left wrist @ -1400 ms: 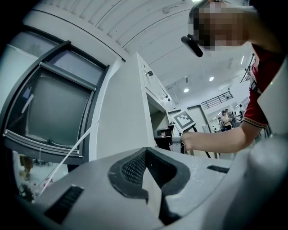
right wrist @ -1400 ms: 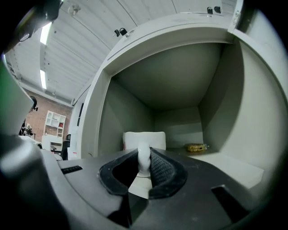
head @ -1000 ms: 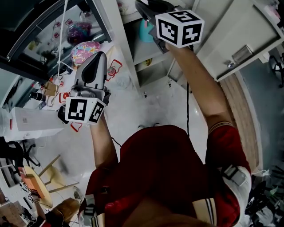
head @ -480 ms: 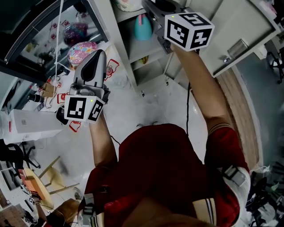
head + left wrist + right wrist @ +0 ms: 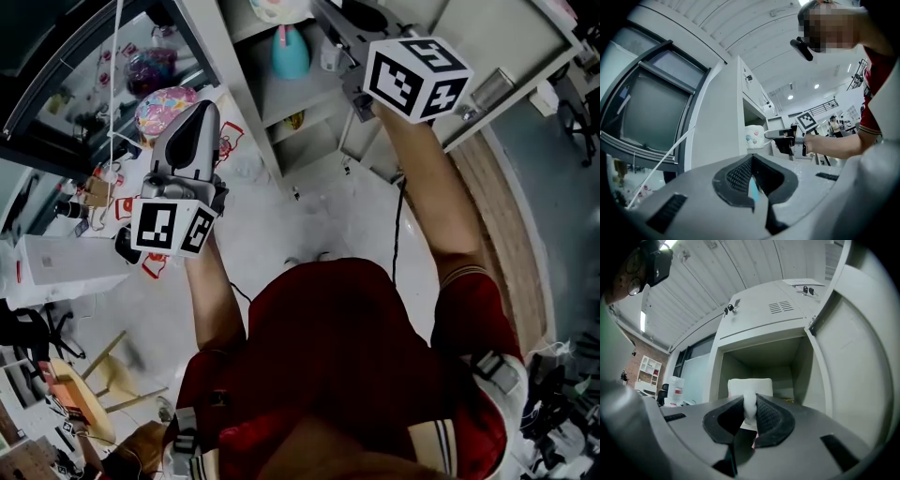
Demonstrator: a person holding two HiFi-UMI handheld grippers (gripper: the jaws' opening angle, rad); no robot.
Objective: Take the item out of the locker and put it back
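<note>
A white mug [image 5: 750, 386] with coloured dots [image 5: 753, 137] hangs in front of the open locker [image 5: 759, 315]. My right gripper [image 5: 750, 412] is shut on its handle, level with an upper compartment. In the head view the mug [image 5: 279, 7] shows at the top edge, beside the right gripper's marker cube [image 5: 417, 77]. My left gripper [image 5: 200, 111] hangs away to the left of the locker with its jaws shut and nothing held [image 5: 752, 187]. A teal item [image 5: 289, 53] stands on the shelf below.
The locker door [image 5: 511, 42] stands swung open on the right [image 5: 855, 376]. A cluttered table with a colourful round thing [image 5: 164, 105] and a white box [image 5: 66, 258] lies to the left. A dark window [image 5: 647, 112] is left of the locker.
The right gripper and its cube have shifted rightward in the head view with the mug still held. The left gripper has hardly moved.
</note>
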